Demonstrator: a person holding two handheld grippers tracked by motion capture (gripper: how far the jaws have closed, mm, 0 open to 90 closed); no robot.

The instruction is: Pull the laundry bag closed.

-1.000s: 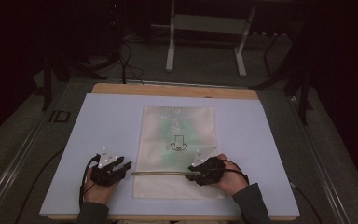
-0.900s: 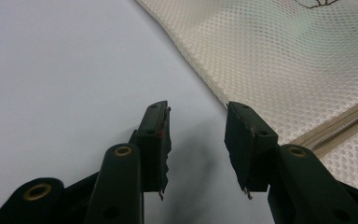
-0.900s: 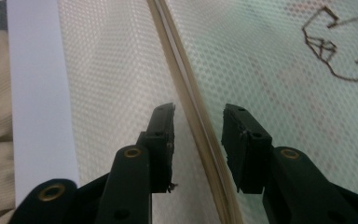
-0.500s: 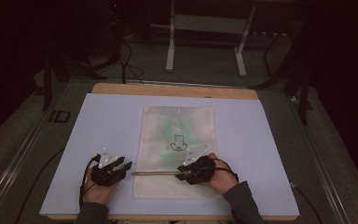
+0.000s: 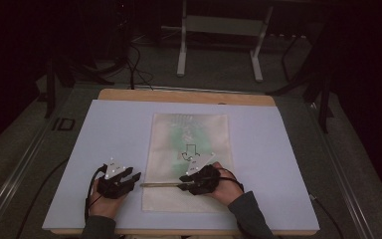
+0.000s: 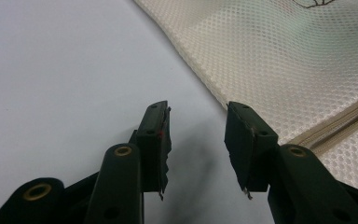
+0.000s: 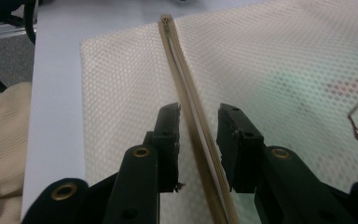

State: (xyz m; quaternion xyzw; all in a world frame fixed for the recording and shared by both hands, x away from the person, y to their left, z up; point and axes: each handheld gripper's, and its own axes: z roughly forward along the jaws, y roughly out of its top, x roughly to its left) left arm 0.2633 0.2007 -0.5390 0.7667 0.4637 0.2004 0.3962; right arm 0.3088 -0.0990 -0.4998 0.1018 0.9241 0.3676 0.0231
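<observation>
Zip step on mesh bag [image 5: 189, 149]: right gripper [image 7: 198, 140] fingers narrowly straddling zipper [image 7: 186, 93], left gripper [image 6: 198, 140] parted, empty; next, pinch.

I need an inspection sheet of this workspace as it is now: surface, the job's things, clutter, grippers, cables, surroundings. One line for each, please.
Surface: white sheet over a wooden table; looks flat and clean.
Job's things: cream mesh bag lying flat mid-table, with a dark printed mark and a zipper running across its near part.
Clutter: nothing seen.
Grippers: left gripper open, over the white sheet just beside the bag's edge; right gripper open, its jaws standing either side of the zipper.
Cables: a black cable trails from the left gripper; more cables lie on the floor behind the table.
Surroundings: dark room, grey floor, white metal stand behind the table.
</observation>
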